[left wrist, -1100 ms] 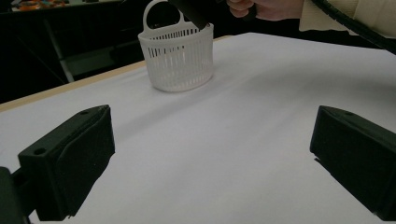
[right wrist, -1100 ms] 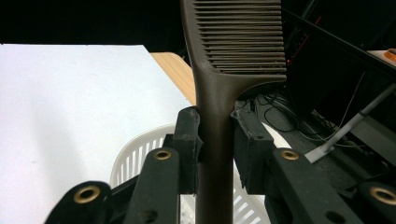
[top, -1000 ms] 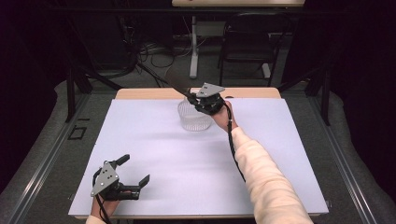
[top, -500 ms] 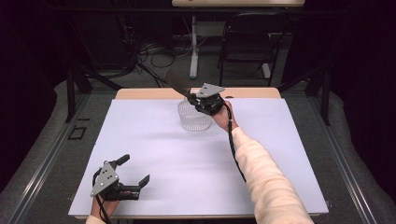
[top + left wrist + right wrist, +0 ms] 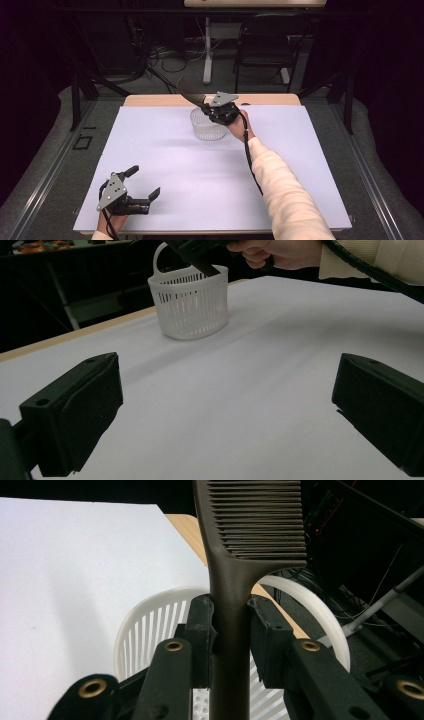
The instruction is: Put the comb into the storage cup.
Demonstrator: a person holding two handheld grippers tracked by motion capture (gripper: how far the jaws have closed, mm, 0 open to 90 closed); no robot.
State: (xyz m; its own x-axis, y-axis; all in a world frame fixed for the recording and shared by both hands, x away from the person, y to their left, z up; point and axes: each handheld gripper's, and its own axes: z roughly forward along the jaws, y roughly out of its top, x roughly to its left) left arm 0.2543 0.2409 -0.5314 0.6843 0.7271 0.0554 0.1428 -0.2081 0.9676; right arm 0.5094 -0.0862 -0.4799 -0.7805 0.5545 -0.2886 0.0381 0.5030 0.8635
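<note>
Two grippers are at work over the white surface (image 5: 165, 165): the right gripper (image 5: 210, 111) is clamped on the handle of a dark comb (image 5: 252, 540), and the left gripper (image 5: 145, 192) rests near the front left corner with its jaws spread wide and nothing between them. The comb sticks up and away from the right gripper, its toothed end above the far rim of a white slatted basket (image 5: 191, 302) that stands near the far edge of the surface. Judging by its look, the comb is light, stiff plastic with a smooth handle, so a grip on the narrow handle just below the teeth, as now, seems sound; the fine teeth could bend or snag on the basket slats. The basket appears light and easily tipped, with a thin hoop handle (image 5: 320, 617).
</note>
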